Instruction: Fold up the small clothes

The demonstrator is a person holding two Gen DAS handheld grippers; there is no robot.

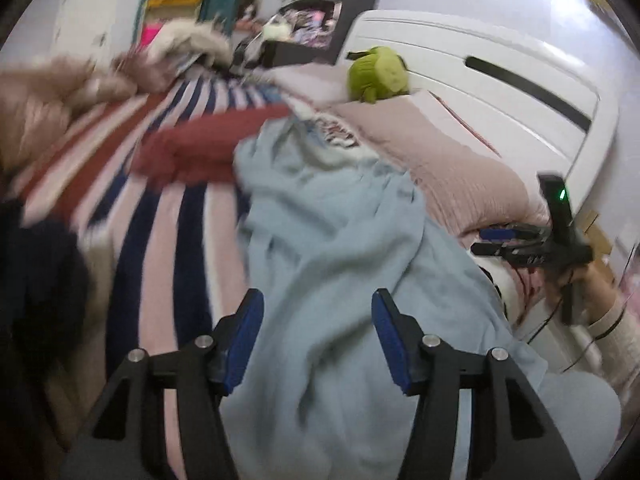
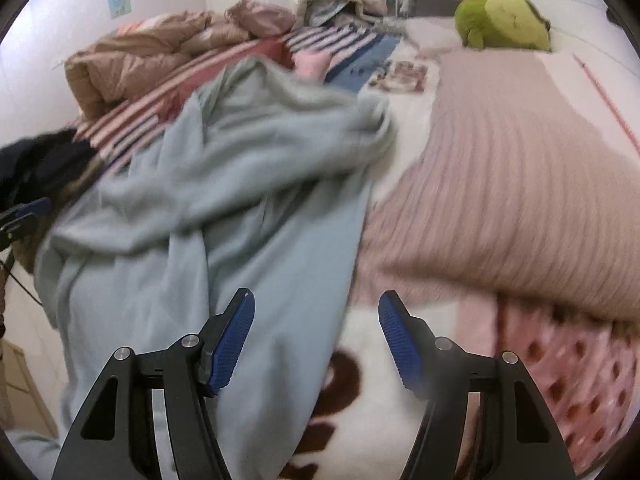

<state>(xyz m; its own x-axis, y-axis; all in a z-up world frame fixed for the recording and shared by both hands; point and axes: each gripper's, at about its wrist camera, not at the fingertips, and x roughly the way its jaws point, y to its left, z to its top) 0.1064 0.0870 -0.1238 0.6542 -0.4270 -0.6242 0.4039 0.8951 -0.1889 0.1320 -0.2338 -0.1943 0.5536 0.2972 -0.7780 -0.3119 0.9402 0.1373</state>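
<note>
A crumpled light-blue garment (image 1: 320,240) lies lengthwise on the bed. In the left wrist view my left gripper (image 1: 318,320) hovers just above its near part, jaws apart, and no cloth is pinched between the blue pads. A hand holds my right gripper (image 1: 486,241) at the garment's right side. In the right wrist view the light-blue garment (image 2: 224,200) fills the left half. My right gripper (image 2: 316,320) stands open over its right edge and the white blanket, with nothing gripped. The left gripper (image 2: 20,220) peeks in at the far left edge.
A pink ribbed pillow (image 2: 512,200) lies right of the garment, with a green plush toy (image 2: 500,20) behind it. A red garment (image 1: 192,148) and a dark garment (image 1: 36,280) lie on the striped bedspread (image 1: 160,220). A brown quilt (image 2: 132,60) is bunched at the far left.
</note>
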